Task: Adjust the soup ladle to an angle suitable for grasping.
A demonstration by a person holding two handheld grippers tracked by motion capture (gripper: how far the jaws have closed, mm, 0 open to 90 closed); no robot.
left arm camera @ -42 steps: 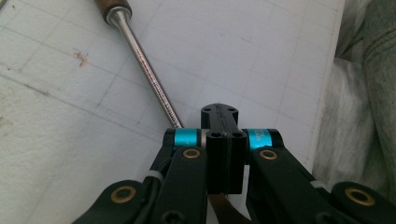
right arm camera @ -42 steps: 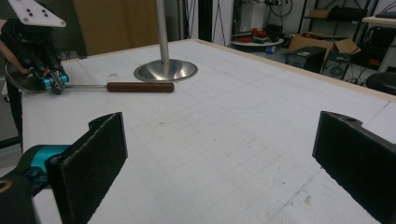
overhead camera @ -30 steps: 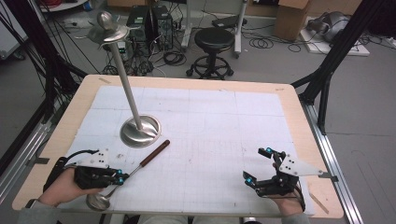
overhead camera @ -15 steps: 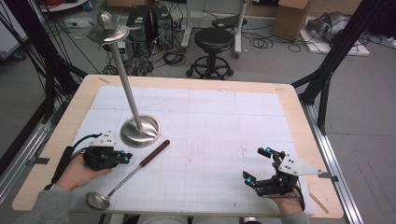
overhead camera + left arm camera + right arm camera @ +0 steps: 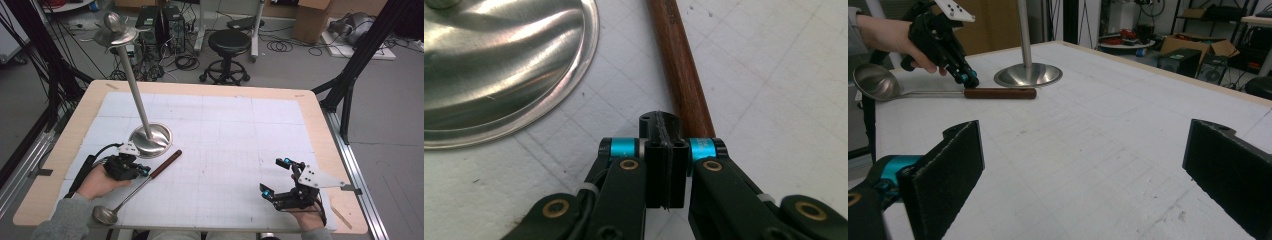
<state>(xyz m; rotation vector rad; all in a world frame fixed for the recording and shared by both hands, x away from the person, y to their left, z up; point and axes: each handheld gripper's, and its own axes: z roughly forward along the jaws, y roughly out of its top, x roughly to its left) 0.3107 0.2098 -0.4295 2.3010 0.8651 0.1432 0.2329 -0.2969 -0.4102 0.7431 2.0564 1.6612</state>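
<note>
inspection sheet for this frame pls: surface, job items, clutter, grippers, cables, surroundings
Surface: white gridded mat on a wooden table; faint scuffs.
Job's things: ladle lying flat, brown handle toward the stand; metal stand upright on its round base, a hook-like fitting on top.
Clutter: nothing seen on the mat.
Grippers: left gripper shut, empty, tips beside the ladle handle near the stand base; right gripper open, empty, over bare mat.
Cables: black cable trails from the left gripper; loose cables on the floor.
Surroundings: stool, cardboard box, black frame posts.
</note>
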